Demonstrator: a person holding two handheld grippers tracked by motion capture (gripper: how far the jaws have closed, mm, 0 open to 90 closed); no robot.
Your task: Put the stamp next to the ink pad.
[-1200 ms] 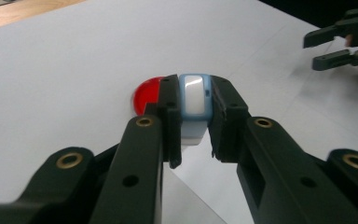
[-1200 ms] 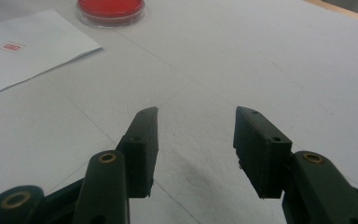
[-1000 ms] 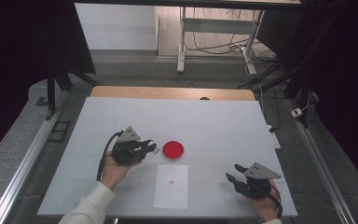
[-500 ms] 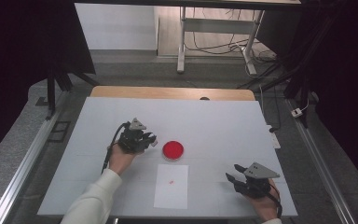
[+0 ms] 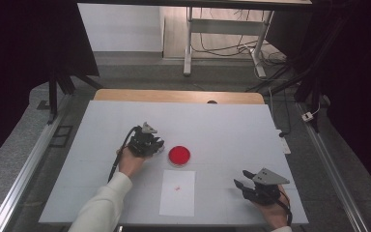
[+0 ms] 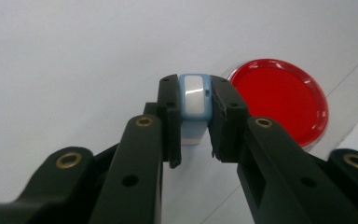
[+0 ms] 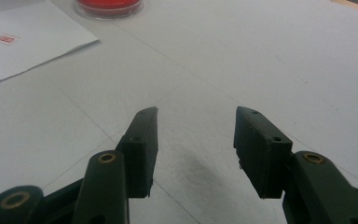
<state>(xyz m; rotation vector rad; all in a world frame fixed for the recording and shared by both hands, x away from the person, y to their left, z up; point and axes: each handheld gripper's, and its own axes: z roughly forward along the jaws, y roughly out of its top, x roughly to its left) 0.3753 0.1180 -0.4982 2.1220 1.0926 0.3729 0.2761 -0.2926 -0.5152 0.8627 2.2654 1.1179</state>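
a: what's the left gripper (image 6: pixel 193 128) pinching?

b: a small stamp (image 6: pixel 194 100) with a pale blue case and white middle, clamped between both jaws. the red ink pad (image 6: pixel 278 99) sits at about two o'clock from the jaw tips in the left gripper view, very near. my guess is the stamp is held end-down so its face can be pressed into the ink.

a: and from above?

b: in the high view the left gripper (image 5: pixel 146 143) is just beside the ink pad (image 5: pixel 179 155), at its nine o'clock. the sheet of paper (image 5: pixel 178 192) lies at the pad's six o'clock, already bearing a small red mark (image 5: pixel 177 188).

a: the other hand?

b: the right gripper (image 5: pixel 247 186) rests well apart, at about four o'clock from the pad, jaws spread with nothing between them; the right gripper view shows bare table (image 7: pixel 261 60) between the jaws (image 7: pixel 196 135). it looks parked to keep clear.

a: anything in the way?

b: no. the white table (image 5: pixel 222 125) between stamp and pad is bare; the only thing to mind is the pad's raised rim.
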